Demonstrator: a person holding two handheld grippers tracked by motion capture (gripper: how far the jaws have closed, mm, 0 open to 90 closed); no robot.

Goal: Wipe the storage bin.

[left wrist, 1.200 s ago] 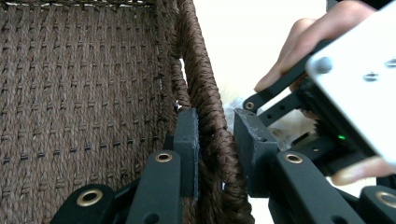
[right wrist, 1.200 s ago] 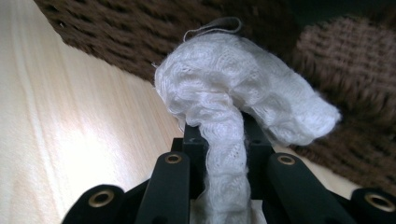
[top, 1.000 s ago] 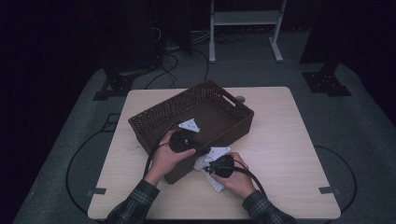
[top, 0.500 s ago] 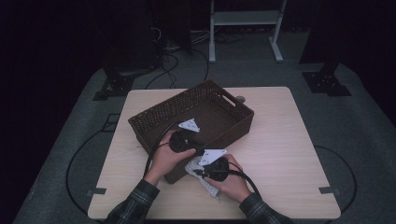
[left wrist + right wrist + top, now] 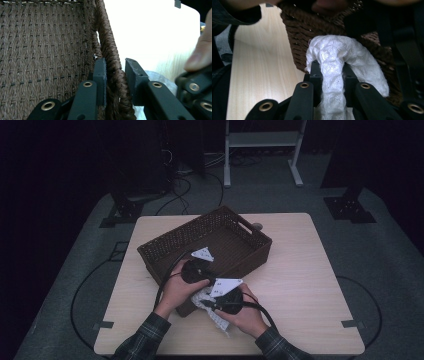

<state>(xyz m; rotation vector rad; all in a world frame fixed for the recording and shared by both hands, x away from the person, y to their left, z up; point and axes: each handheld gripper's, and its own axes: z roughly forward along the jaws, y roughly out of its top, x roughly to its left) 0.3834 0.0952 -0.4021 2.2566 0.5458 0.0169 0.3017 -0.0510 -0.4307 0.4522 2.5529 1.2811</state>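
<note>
The right gripper [image 5: 332,75] has its jaws clamped tight on a bunched white knitted cloth [image 5: 337,57], which bulges above the pads and hangs below them; in the high view it sits at about six o'clock from the table's centre, just off the basket's near corner, with the cloth [image 5: 212,312] trailing toward the person. To do this step well, judging by the layout, lift the cloth high enough that its hanging tail clears the woven rim before carrying it toward twelve o'clock, and let go only once the whole bundle is over the floor of the basket. The left gripper [image 5: 115,75] straddles the near wall of the brown wicker basket [image 5: 210,245], one pad inside and one outside, closed on the weave; keep that hold firm so the basket cannot slide or tip. Beyond, the basket's interior looks bare, and the pale wooden table [image 5: 300,250] stretches away toward one o'clock.
</note>
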